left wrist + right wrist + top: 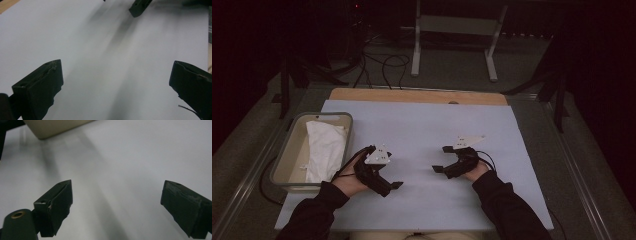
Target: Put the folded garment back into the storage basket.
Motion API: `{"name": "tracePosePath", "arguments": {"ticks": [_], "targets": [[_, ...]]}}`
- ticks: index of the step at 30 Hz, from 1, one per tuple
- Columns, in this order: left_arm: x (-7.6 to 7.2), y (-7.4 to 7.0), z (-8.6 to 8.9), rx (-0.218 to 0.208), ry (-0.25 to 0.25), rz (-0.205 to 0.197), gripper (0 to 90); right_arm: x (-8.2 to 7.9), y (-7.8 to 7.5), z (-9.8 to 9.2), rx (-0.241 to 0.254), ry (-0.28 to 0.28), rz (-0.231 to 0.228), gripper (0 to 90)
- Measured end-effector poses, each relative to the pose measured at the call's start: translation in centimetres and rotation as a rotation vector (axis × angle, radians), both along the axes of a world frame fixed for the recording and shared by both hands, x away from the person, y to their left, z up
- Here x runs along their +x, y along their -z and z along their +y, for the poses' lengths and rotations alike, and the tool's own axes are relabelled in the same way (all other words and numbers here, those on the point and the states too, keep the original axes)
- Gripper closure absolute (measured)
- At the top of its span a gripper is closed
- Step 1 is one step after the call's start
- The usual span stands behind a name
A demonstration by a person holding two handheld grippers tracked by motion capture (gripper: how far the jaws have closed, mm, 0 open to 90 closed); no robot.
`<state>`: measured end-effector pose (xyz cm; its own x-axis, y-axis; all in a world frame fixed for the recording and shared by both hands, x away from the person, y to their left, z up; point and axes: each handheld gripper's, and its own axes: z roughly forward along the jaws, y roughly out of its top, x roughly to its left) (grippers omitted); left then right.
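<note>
Between the fingers of our left gripper (115, 82) there is nothing but the pale sheet (422, 130) that covers the bench; the two black fingers (40, 85) stand wide apart, released, gripping nothing. The same holds for our right gripper (117, 205), whose fingers (57, 200) are spread just as wide over bare sheet. We judge that we hold both this way because no grasp is under way: the jaws are readied, pointing inward at each other across the middle of the bench, low over the surface.

Ahead of the left gripper's fingers, the tip of the right gripper shows at the far end of the sheet. Ahead and to the left of the right gripper's fingers lies a corner of the beige tub (55, 127), which in the high view sits just outside our left gripper (379, 172), at the sheet's left edge (287, 155). Inside it lies the white cloth (324, 150), crumpled along the tub's length. That cloth is the nearest thing to either set of fingers, so we take it as the piece to fetch; the tub keeps it gathered and within easy reach of the left hand (347, 182). The right gripper (454, 160) waits well apart from it.
</note>
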<state>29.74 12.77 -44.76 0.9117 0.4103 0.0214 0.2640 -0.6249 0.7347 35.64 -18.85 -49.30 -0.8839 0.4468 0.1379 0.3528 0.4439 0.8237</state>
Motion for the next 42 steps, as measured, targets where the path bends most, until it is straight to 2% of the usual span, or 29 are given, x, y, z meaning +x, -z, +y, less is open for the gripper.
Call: {"name": "tracePosePath", "arguments": {"ticks": [8, 18, 22, 33, 42], "targets": [[-1.1, 1.4, -0.1, -0.02, 0.001, 0.012, 0.0, -1.6, 0.7, -1.4, -0.011, 0.007, -0.001, 10.5], [-2.2, 3.3, 0.8, -0.006, -0.018, 0.03, 0.0, -3.9, 1.4, -3.0, -0.017, 0.029, -0.008, 10.4], [-2.7, 3.7, 1.1, 0.005, -0.019, 0.03, 0.0, -4.8, 1.6, -3.8, -0.034, 0.04, -0.026, 10.4], [-3.8, 4.6, 1.9, 0.017, -0.024, 0.034, 0.0, -6.7, 2.0, -6.3, -0.047, 0.108, -0.035, 10.4], [-5.1, 5.3, 3.5, 0.039, -0.034, 0.035, 0.0, -7.5, 2.4, -6.9, -0.081, 0.128, -0.051, 10.4]]}}
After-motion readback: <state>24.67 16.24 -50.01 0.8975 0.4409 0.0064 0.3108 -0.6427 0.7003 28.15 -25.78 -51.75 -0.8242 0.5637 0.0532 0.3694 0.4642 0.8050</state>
